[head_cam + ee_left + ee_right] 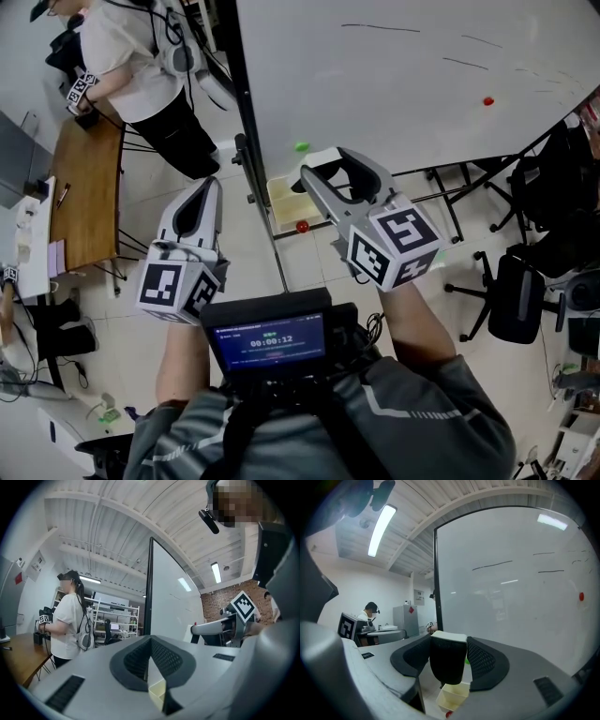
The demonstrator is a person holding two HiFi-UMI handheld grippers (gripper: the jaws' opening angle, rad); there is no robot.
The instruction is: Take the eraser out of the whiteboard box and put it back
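A person stands at a whiteboard with a two-jaw gripper in each hand, seen from the head view. The left gripper is held out level to the left of the board's dark stand post, and the right gripper reaches just beside the cream whiteboard box fixed low at the board's left edge. A small red round piece sits at the box's near side, a green one on the board just beyond it. At far left, a second person stands by a wooden table. In the left gripper view, that gripper's jaws meet at their tips with nothing held. The cream box shows through the gap beneath them, and the board runs edge-on ahead, with the right gripper off to the right. In the right gripper view, the jaws stand wide and are clamped on the eraser, black with a pale top face, gripped upright between the two pads. It hangs clear above the open box, not touching it, with the whiteboard filling the right of the frame.
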